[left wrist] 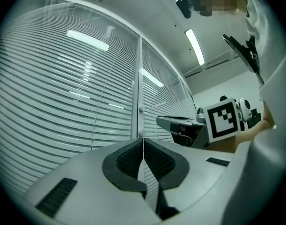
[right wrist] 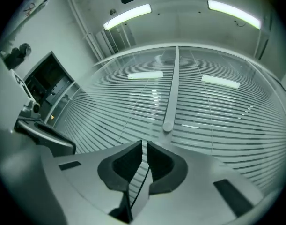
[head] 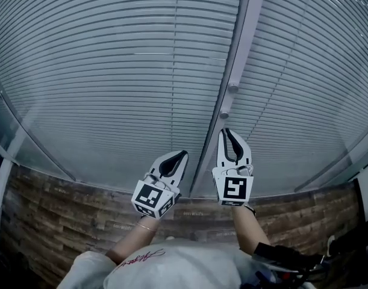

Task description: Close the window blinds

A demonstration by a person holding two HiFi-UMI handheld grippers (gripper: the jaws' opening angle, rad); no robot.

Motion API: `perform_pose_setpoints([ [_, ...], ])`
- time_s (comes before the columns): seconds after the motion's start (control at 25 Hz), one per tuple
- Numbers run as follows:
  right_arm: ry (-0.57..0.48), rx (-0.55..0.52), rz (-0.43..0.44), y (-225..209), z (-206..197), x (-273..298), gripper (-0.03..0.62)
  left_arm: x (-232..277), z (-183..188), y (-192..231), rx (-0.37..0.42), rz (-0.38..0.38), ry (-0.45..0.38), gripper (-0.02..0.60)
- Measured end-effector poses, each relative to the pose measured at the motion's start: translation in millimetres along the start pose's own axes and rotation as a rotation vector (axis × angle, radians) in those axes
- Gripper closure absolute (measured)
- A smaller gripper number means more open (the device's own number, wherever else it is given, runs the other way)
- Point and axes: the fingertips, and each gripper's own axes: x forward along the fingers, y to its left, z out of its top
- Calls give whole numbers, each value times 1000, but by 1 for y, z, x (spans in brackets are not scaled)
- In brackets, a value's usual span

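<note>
Grey slatted window blinds [head: 111, 71] fill the window on both sides of a pale upright post [head: 244, 35]. Two round knobs sit on the post, an upper knob [head: 233, 88] and a lower knob [head: 224, 114]. My right gripper [head: 227, 131] points up at the post just below the lower knob [right wrist: 168, 124]. In its own view the right gripper [right wrist: 144, 145] shows only a narrow slit between the pads, and I see nothing gripped. Left of the post and lower, my left gripper [head: 182, 154] is held up to the blinds. There the left gripper [left wrist: 143, 142] has its pads touching, with nothing in them.
A strip of brick-patterned wall [head: 51, 209] runs below the window. A dark screen [right wrist: 49, 78] stands far to the left of the right gripper. Ceiling light strips [right wrist: 128, 15] reflect on the slats. The person's forearms [head: 247, 221] reach up from the bottom edge.
</note>
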Motion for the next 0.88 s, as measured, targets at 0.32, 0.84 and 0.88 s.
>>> perform_pose_setpoints([
  [0.32, 29, 105, 58, 34, -17, -30, 568, 0, 0, 0, 12, 10, -11, 563],
  [0.84, 100, 214, 65, 39, -42, -42, 574, -4, -6, 1, 10, 27, -7, 563],
  [0.88, 103, 215, 69, 40, -44, -41, 576, -4, -7, 1, 10, 28, -7, 563],
])
